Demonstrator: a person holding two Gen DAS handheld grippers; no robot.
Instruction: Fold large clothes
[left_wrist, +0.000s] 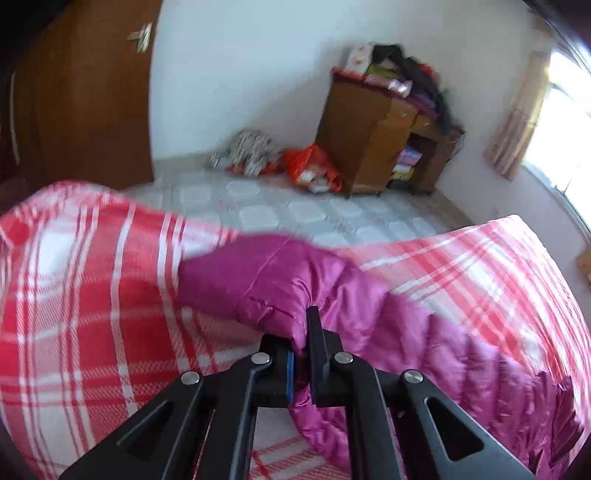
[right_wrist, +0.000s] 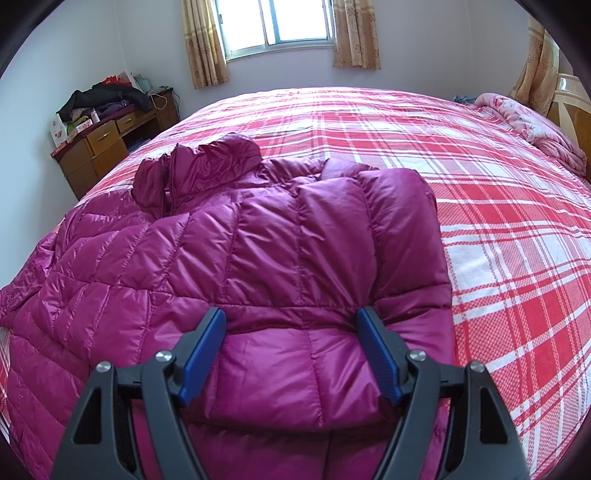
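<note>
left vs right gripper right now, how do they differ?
The left gripper is shut, pinching a fold of the magenta puffer jacket; the right gripper stands wide, a padded section bulging between its pads. The left wrist view is motion-blurred; the right is sharp. Both point down at the same jacket on the plaid bedspread.

wide bed (right_wrist: 498, 229) under a red-and-white plaid cover, filling most of the right wrist view. magenta quilted puffer jacket (right_wrist: 280, 251) spread directly on that cover, toward the bed's near left part, collar end pointing to the far side. one sleeve folded over the jacket's body. rumpled pink floral blanket (right_wrist: 532, 125) at the bed's far right corner, well apart from the jacket. in the left wrist view, same jacket (left_wrist: 280, 280) draped across the plaid cover near the bed's edge.
</note>
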